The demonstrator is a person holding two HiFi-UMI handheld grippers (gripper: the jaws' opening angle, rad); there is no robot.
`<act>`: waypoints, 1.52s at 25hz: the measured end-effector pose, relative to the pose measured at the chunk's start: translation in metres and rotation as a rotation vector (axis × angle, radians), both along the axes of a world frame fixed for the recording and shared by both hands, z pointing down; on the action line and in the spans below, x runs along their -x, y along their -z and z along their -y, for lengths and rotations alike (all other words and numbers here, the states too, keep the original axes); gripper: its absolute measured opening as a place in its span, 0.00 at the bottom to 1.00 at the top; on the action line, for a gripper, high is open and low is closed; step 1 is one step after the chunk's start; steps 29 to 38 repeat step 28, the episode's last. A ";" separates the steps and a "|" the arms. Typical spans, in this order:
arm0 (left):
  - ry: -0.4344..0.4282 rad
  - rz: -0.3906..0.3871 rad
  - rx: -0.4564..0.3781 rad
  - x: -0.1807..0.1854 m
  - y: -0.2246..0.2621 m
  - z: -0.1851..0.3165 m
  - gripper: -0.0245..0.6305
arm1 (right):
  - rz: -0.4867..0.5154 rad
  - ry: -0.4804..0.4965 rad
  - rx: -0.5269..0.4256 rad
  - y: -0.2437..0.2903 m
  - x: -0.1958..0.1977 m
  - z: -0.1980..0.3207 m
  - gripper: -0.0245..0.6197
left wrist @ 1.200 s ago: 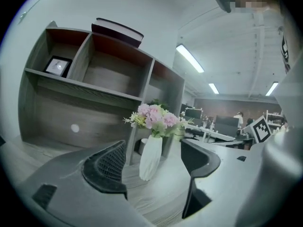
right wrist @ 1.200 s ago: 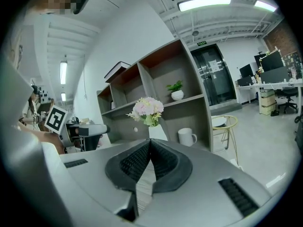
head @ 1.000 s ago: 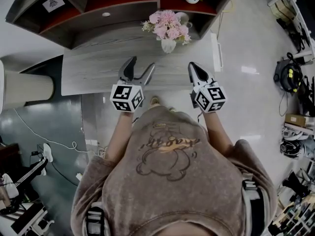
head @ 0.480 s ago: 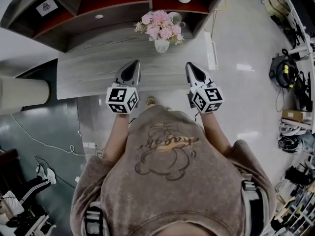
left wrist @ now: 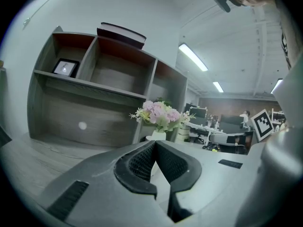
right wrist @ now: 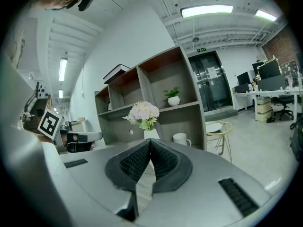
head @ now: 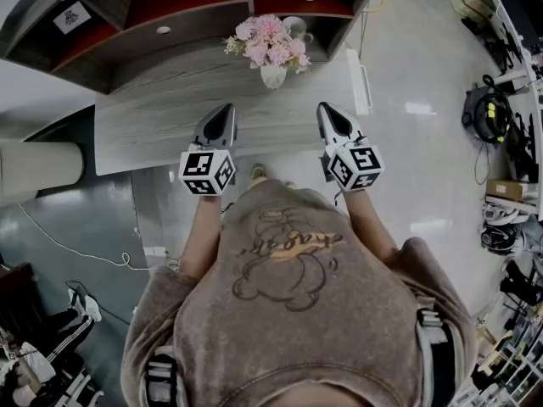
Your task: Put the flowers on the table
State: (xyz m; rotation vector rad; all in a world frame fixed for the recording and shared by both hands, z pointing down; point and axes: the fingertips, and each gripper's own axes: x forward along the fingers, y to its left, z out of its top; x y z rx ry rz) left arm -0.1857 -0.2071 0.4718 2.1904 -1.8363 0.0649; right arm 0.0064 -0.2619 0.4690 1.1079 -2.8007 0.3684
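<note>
Hovering with both grippers over the near edge of the bench (head: 153, 130), flowers (head: 267, 41) at 12 o'clock from them and well apart. Reading left gripper (head: 226, 108) fingers as pressed together with nothing between; same on right gripper (head: 326, 108), together and empty. Seeing flowers upright in a white vase (head: 273, 76), standing on the far side of the bench, just in front of the shelf unit (head: 195, 2) and not on a shelf. Judging the placement as already met, or else a pick not yet begun; can't settle which from this. For any further move: spread the fingers of one gripper first, reach toward 12 o'clock, clamp low on the vase body rather than the stems, keep it upright. Probably top-heavy, so worth going slow. Watch the mug (right wrist: 181, 138) at 1 o'clock from the vase. Hidden or poor: vase base blocked by the fingers in both gripper views; gap between vase and mug hard to judge; no telling about water inside; framed item (left wrist: 65, 68) in the shelf bay at 10 o'clock too small to read.
</note>
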 end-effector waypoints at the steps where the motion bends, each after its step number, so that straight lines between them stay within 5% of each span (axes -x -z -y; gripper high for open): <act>1: 0.000 -0.003 0.001 0.000 0.000 0.000 0.07 | 0.000 0.003 -0.003 0.001 0.001 -0.001 0.03; 38: -0.013 -0.056 0.005 -0.010 -0.001 -0.002 0.07 | -0.010 0.023 0.004 -0.001 0.002 -0.006 0.03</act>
